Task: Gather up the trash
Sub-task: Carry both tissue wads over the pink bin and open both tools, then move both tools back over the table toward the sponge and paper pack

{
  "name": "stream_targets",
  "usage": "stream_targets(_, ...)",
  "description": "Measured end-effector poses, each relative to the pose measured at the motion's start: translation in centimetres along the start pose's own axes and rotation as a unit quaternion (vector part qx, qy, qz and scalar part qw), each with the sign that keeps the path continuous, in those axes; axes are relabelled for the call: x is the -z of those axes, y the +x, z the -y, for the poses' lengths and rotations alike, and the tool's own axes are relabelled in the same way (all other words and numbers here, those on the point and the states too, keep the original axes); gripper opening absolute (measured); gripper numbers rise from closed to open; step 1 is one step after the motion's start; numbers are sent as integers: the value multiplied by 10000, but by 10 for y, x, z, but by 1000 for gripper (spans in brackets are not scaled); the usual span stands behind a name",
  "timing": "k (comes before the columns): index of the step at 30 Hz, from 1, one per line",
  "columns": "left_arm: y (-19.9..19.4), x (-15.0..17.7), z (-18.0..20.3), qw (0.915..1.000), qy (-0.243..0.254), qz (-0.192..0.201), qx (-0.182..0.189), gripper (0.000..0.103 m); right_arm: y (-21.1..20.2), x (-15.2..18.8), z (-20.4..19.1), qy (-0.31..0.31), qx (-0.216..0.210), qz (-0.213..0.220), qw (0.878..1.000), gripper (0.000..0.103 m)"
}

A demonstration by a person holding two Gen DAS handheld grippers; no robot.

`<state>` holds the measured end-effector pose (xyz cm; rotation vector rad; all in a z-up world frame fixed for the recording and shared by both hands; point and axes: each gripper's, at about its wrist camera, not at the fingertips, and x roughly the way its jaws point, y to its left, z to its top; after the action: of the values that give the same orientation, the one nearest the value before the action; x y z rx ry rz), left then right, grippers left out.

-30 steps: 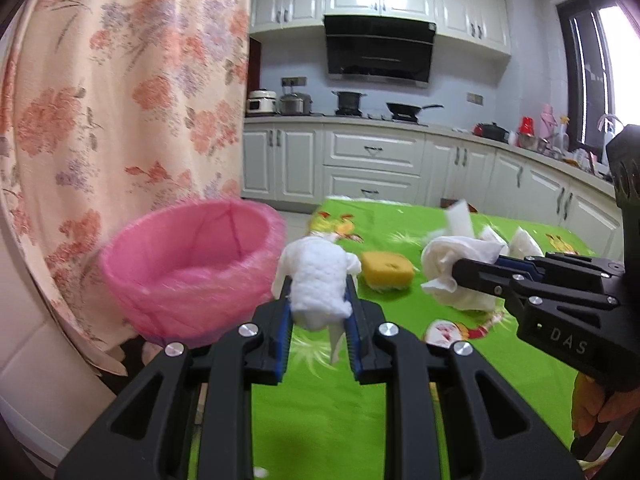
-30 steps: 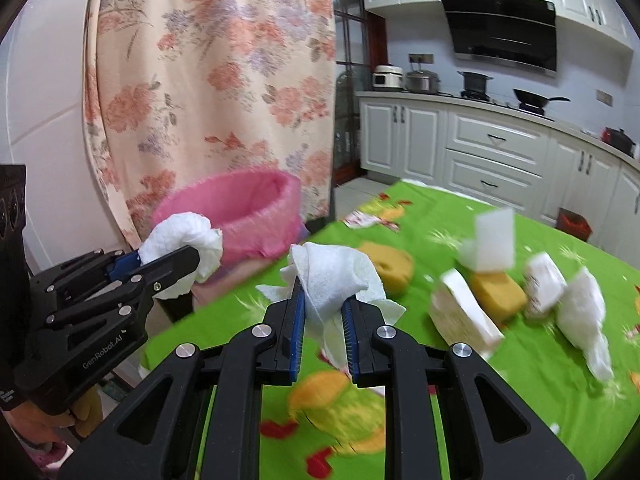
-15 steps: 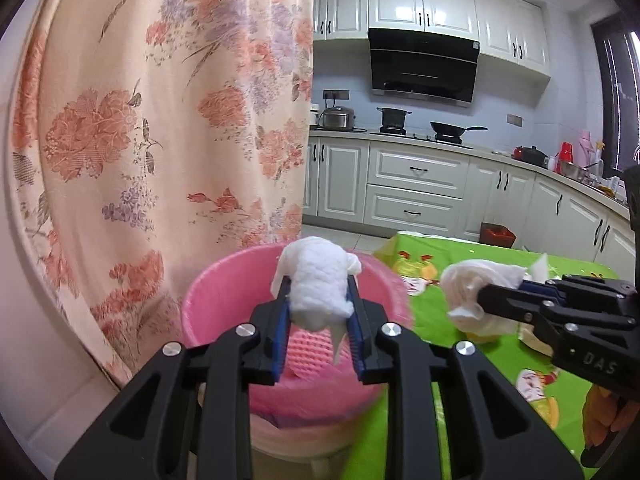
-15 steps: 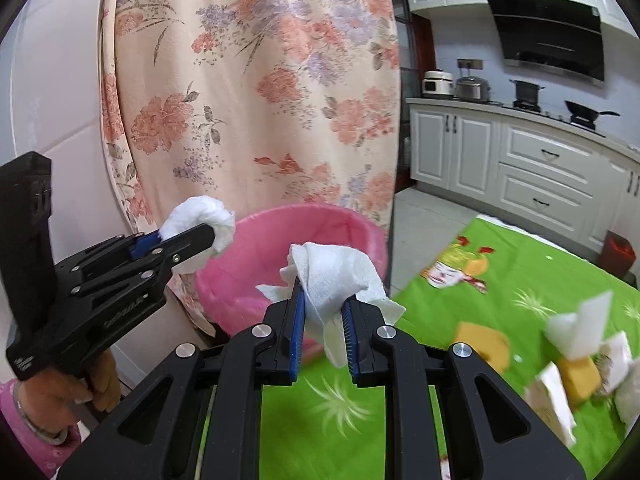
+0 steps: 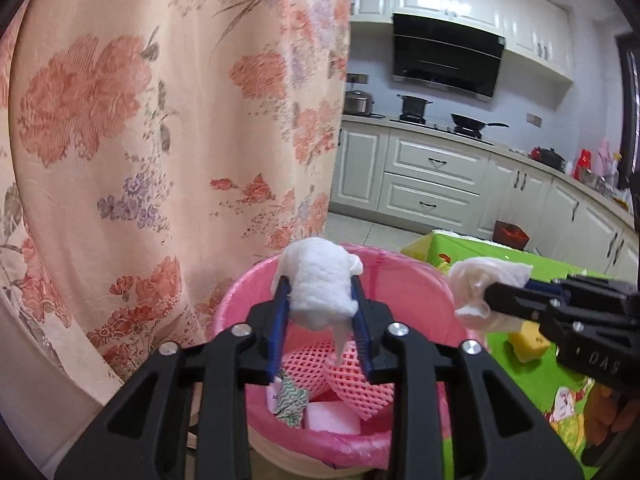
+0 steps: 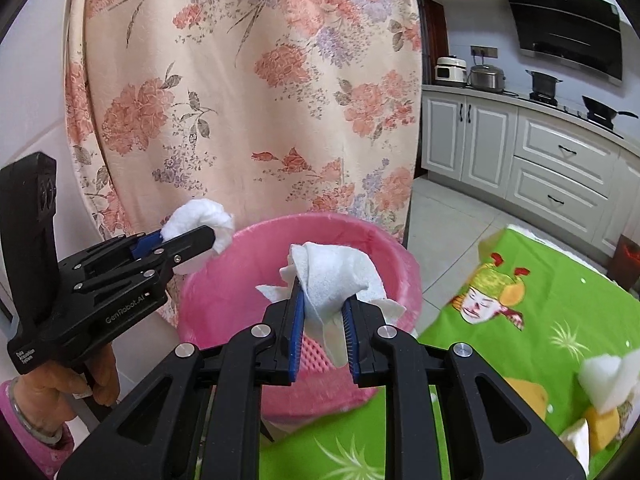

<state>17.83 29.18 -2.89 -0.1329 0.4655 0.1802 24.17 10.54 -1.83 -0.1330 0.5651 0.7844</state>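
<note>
My left gripper (image 5: 320,300) is shut on a crumpled white paper wad (image 5: 320,276) and holds it above the pink-lined trash bin (image 5: 404,284). My right gripper (image 6: 322,300) is shut on a white tissue (image 6: 336,276) over the same bin (image 6: 224,300). Each gripper shows in the other's view: the right one with its tissue (image 5: 480,288) at the bin's right rim, the left one with its wad (image 6: 198,220) at the bin's left rim. Inside the bin lie pink foam netting (image 5: 360,376), a patterned wrapper (image 5: 290,400) and a white piece (image 5: 332,420).
A floral curtain (image 5: 160,140) hangs right behind the bin. The green tablecloth (image 6: 540,320) to the right carries yellow sponges (image 6: 604,424) and white scraps (image 6: 608,376). Kitchen cabinets (image 5: 432,184) stand far behind.
Both grippers have swung left from the table to over the pink bin, each still holding its paper. The bin's inside has come into view.
</note>
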Motion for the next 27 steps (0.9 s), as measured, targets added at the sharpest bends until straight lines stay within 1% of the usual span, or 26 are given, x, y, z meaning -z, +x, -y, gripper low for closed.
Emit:
stream_targets(1, 2, -2, -4, 10000, -66, -23, 3, 37, 3, -1, -1, -19, -49, -9, 10000, 22)
stream_targets(2, 4, -4, -7, 9999, -109, -45, -3, 45, 6, -2, -3, -67, -102, 5, 9999, 28)
stream_targets(3, 5, -6, -9, 9999, -136, -45, -36, 49, 8, -2, -5, -134, -112, 3, 9998, 32)
stream_targets(4, 4, -7, -10, 9999, -136, -31, -63, 55, 10, -2, -7, -182, -89, 9, 9998, 40)
stream_targets(5, 3, -9, -13, 9999, -114, -3, -99, 58, 11, -2, -8, -232, -62, 29, 9997, 46)
stream_targets(7, 0, -12, -15, 9999, -64, 47, -143, 60, 10, 0, -7, -205, -85, 72, 9997, 50)
stream_targets(12, -8, -8, -19, 9996, -160, 100, -231, 67, 3, 8, 0, -62, -86, 126, 9999, 51)
stream_targets(15, -12, -2, -16, 9993, -209, 125, -296, 77, -3, 15, 3, -49, -61, 137, 9999, 52)
stream_targets(19, -16, 4, -3, 9991, -183, 131, -368, 91, -11, 20, 8, 36, -37, 185, 9998, 57)
stream_targets(22, -19, 8, 11, 9991, -55, 177, -379, 92, -19, 25, 12, 85, 16, 225, 9997, 61)
stream_targets(24, -21, 11, 19, 9989, 19, 202, -414, 94, -24, 30, 15, 92, 111, 231, 9996, 64)
stream_targets(26, -28, 16, 27, 9982, 45, 284, -532, 98, -30, 36, 18, 82, 276, 239, 9993, 68)
stream_targets(27, -32, 19, 30, 9976, 33, 330, -605, 98, -33, 41, 20, 89, 397, 215, 9989, 69)
